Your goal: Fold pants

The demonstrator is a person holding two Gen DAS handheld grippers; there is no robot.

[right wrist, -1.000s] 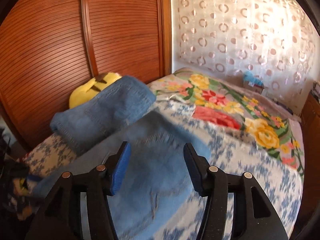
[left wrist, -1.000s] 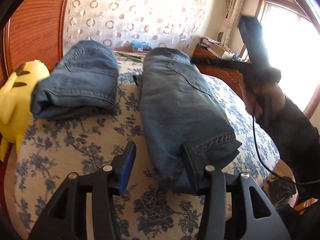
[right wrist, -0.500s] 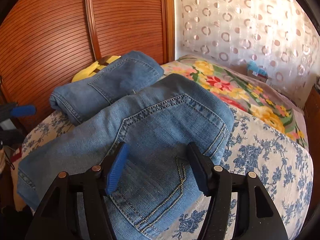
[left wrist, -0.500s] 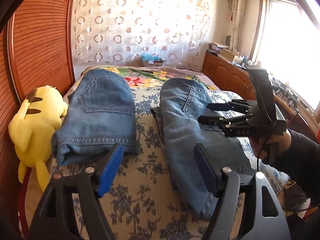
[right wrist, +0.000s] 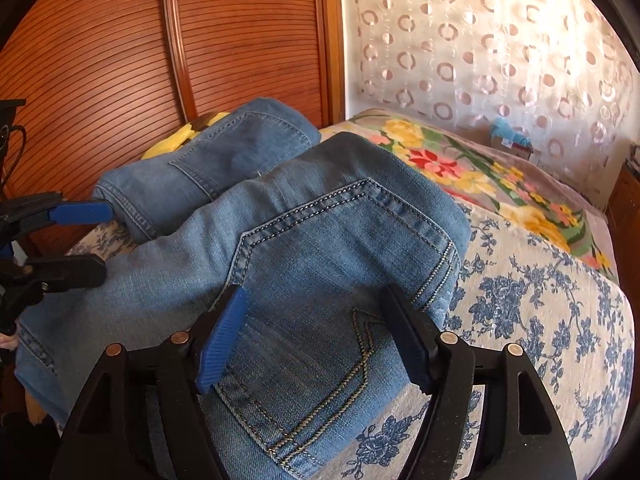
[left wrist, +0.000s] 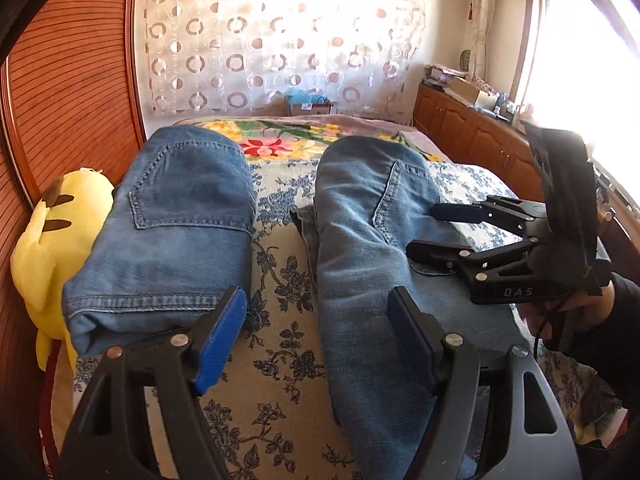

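A long pair of blue jeans (left wrist: 360,248) lies lengthwise on the bed, waist end far, leg end hanging over the near edge. It fills the right wrist view (right wrist: 320,256), back pocket up. My left gripper (left wrist: 316,344) is open and empty above the bed's near edge, left of the jeans' legs. My right gripper (right wrist: 316,336) is open and empty just above the pocket area. It also shows in the left wrist view (left wrist: 424,228), hovering over the jeans' right side.
A second, folded pair of jeans (left wrist: 172,232) lies to the left, beside a yellow plush toy (left wrist: 52,240) against the wooden wardrobe (left wrist: 68,80). The floral bedspread (left wrist: 276,340) covers the bed. Wooden cabinets (left wrist: 472,132) stand at the right.
My left gripper has drawn back and risen from the jeans' leg end. My right gripper has come down from above to hover close over the jeans' pocket. Both stayed open.
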